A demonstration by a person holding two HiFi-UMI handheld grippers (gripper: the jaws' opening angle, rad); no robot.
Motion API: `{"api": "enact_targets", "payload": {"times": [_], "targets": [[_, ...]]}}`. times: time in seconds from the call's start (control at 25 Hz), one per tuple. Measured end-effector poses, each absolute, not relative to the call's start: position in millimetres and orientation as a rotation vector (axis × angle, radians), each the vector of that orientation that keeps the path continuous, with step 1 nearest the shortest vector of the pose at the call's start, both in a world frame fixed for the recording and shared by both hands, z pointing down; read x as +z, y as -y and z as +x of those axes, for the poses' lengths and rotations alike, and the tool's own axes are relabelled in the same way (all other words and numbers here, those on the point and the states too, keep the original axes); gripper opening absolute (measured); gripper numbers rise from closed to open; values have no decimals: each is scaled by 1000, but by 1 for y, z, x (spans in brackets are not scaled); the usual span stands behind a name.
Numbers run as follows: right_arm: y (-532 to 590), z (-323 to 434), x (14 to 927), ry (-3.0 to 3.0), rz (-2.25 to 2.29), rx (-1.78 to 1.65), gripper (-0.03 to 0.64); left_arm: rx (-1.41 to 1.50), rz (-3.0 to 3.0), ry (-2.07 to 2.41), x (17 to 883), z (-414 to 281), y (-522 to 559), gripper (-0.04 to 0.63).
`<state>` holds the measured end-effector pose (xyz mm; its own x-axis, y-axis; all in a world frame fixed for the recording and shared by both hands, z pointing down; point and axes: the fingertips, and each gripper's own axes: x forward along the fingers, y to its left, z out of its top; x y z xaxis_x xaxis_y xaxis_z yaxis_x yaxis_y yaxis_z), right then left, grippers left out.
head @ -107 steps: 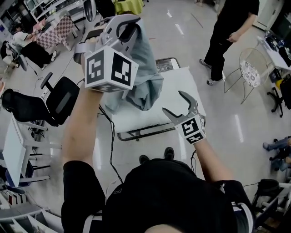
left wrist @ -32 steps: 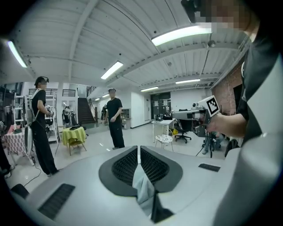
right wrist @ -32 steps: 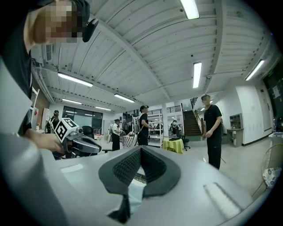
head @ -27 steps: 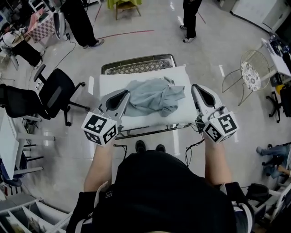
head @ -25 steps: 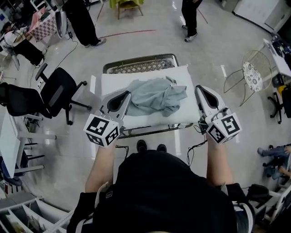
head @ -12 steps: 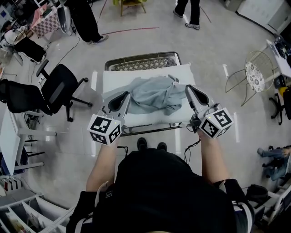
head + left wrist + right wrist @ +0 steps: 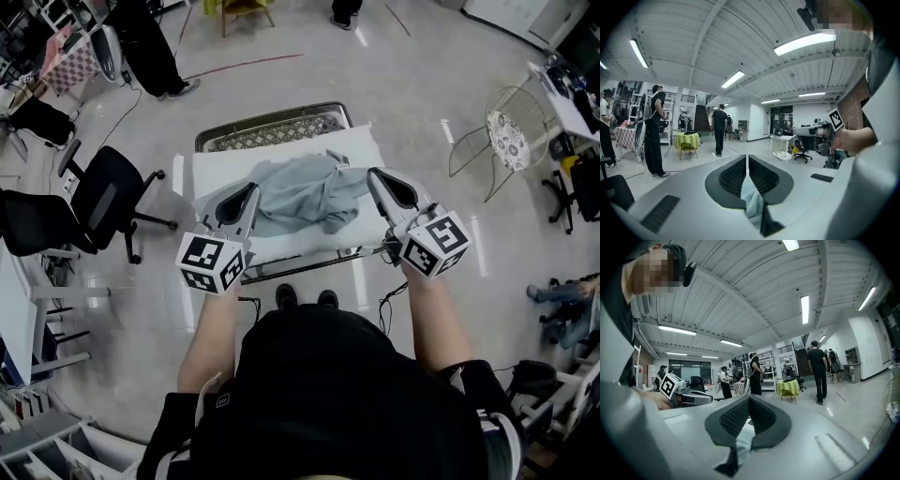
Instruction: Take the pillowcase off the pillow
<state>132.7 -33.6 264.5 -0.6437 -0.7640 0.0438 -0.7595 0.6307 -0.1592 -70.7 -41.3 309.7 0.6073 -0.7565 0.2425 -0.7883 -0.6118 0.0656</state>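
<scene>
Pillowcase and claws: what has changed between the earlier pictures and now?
The left claw, which held the pillowcase high, came down; the pillowcase now lies crumpled on the pillow. The right claw, open before, is shut. The pillow stayed in place.

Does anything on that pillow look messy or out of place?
The grey-blue pillowcase lies crumpled in a loose heap on top of the white pillow, neither flat nor folded. Nothing else looks spilled or damaged.
</scene>
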Motion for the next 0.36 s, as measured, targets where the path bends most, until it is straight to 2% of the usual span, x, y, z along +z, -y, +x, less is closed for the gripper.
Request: {"api": "enact_targets", "payload": {"times": [0.36], "targets": [[30, 154, 262, -2788, -1350, -259, 6, 310, 2690, 1275, 306, -55, 42, 21]]}}
